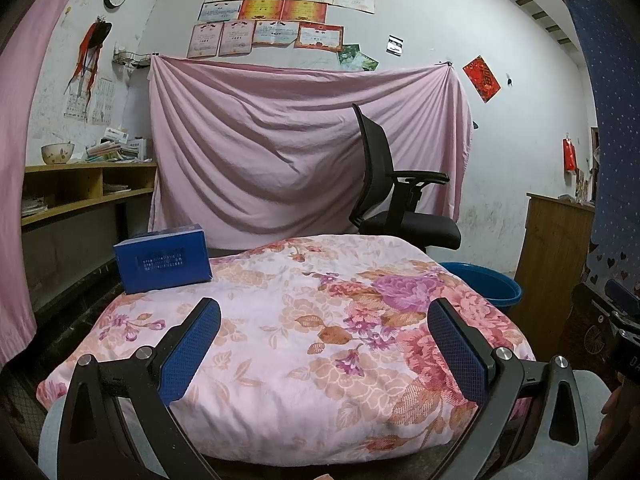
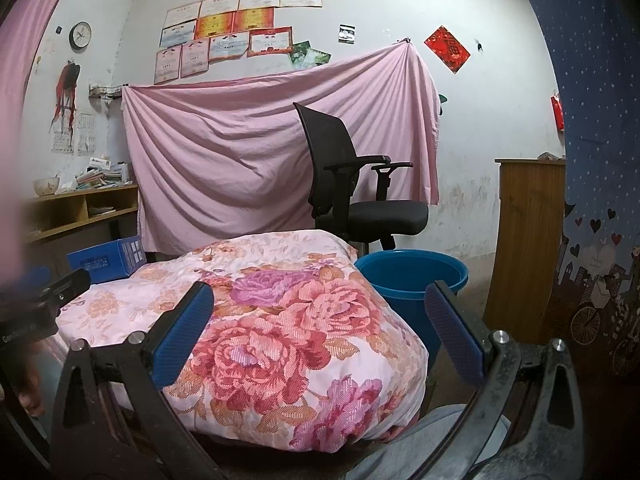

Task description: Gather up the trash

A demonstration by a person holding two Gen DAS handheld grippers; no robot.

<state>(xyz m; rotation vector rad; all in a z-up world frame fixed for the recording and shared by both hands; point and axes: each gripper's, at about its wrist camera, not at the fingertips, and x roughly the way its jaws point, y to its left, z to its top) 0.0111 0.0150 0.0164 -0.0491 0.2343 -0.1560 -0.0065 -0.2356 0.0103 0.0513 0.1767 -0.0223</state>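
Note:
A blue box [image 1: 163, 260] stands on the far left corner of a floral quilt [image 1: 312, 320]; it also shows in the right wrist view [image 2: 106, 258]. A blue plastic bucket [image 2: 412, 280] stands on the floor to the right of the quilt, and its rim shows in the left wrist view [image 1: 486, 282]. My left gripper [image 1: 324, 314] is open and empty above the quilt's near part. My right gripper [image 2: 320, 304] is open and empty above the quilt's right side, left of the bucket. No loose trash shows on the quilt.
A black office chair [image 2: 360, 184] stands behind the quilt before a hanging pink sheet [image 1: 304, 148]. A wooden shelf [image 1: 80, 184] with papers is at the left. A wooden cabinet [image 2: 528, 240] stands at the right beside a blue curtain.

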